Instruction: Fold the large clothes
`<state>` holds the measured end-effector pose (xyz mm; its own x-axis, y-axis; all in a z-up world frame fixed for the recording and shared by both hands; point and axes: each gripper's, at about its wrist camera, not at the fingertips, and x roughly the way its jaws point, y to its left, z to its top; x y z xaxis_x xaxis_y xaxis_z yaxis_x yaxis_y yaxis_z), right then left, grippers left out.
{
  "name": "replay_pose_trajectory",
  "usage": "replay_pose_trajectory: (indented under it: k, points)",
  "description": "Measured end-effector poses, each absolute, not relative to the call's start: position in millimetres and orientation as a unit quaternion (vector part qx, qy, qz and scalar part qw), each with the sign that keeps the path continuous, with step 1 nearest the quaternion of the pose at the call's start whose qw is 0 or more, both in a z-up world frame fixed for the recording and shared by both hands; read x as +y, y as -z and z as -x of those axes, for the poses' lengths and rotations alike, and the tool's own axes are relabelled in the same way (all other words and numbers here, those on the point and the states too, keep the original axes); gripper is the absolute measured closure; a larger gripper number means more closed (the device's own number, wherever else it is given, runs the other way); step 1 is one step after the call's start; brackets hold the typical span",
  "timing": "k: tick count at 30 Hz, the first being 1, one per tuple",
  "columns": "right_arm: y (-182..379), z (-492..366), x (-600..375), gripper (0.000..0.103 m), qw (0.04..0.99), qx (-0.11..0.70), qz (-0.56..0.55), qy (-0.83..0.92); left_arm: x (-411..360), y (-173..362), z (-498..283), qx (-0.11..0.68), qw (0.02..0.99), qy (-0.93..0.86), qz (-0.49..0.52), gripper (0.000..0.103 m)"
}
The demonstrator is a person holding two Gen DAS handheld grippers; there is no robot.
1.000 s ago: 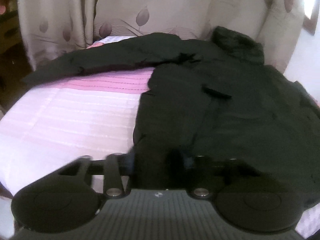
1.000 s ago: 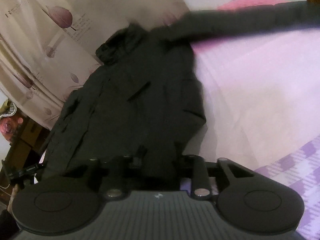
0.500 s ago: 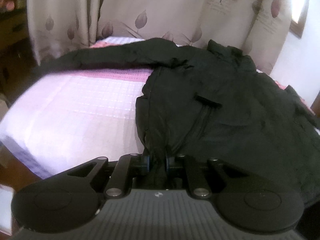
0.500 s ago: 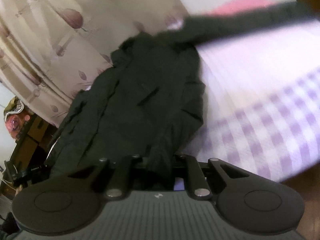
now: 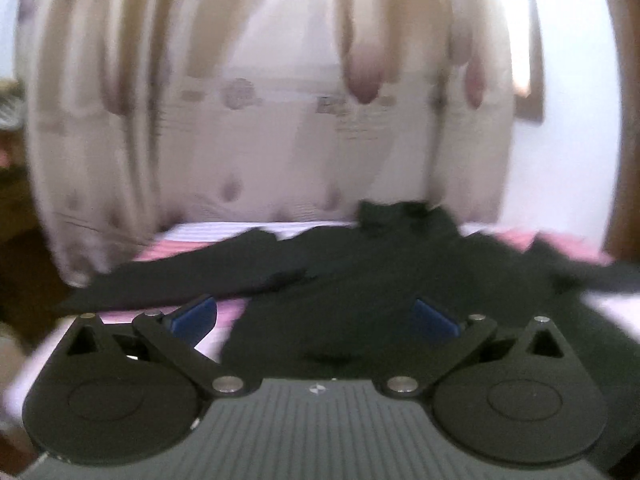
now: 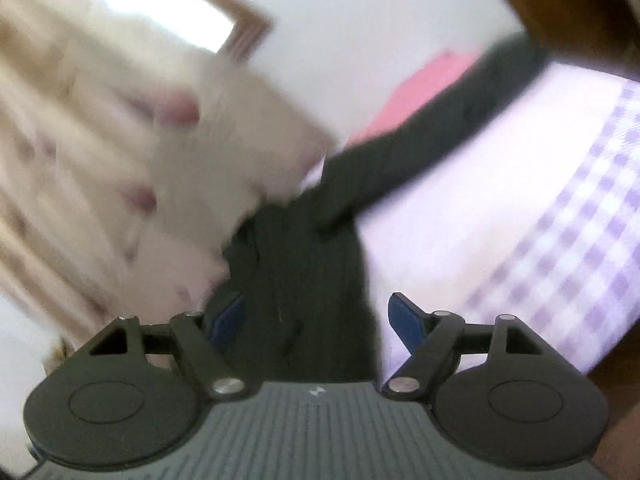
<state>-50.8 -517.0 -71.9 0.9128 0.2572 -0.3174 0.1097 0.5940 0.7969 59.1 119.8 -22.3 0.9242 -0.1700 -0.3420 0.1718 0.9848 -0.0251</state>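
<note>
Gaping empty, both the left gripper (image 5: 314, 314) and right gripper (image 6: 316, 316) face the black jacket (image 5: 360, 280); only the right view shows checked bedding (image 6: 580, 248).

Both tongs (image 5: 314, 316) (image 6: 318, 318): black linkage arms w/ silver screws, blue pads, grey ribbed body.

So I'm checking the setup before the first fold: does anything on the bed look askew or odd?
Nothing is damaged or spilled. The black jacket lies unfolded on the bed, one sleeve stretched sideways. Both views are blurred. The left gripper and right gripper are open, holding nothing.
</note>
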Motion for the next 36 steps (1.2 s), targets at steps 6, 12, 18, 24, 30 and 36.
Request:
replay_pose_trajectory:
  k: [6, 12, 18, 24, 30, 36]
  points:
    - [89, 13, -582, 0.024, 0.864, 0.184, -0.467, 0.034, 63, 42, -134, 0.164, 0.981, 0.098, 0.024, 0.000]
    - [119, -36, -654, 0.024, 0.831, 0.161, -0.524, 0.091, 41, 85, -212, 0.198, 0.977, 0.063, 0.048, 0.000]
    - [131, -82, -692, 0.024, 0.831, 0.163, -0.513, 0.138, 39, 126, -247, 0.254, 0.966, 0.027, 0.048, 0.000]
    - [143, -107, -706, 0.024, 0.840, 0.140, -0.501, 0.154, 36, 130, -252, 0.287, 0.957, 0.020, 0.027, 0.000]
    - [138, -133, -694, 0.023, 0.866, 0.155, -0.440, 0.180, 41, 133, -257, 0.299, 0.952, 0.032, 0.053, 0.000]
    - [131, -156, -706, 0.091, 0.856, 0.219, -0.399, 0.247, 54, 134, -255, 0.291, 0.949, 0.042, 0.111, 0.000]
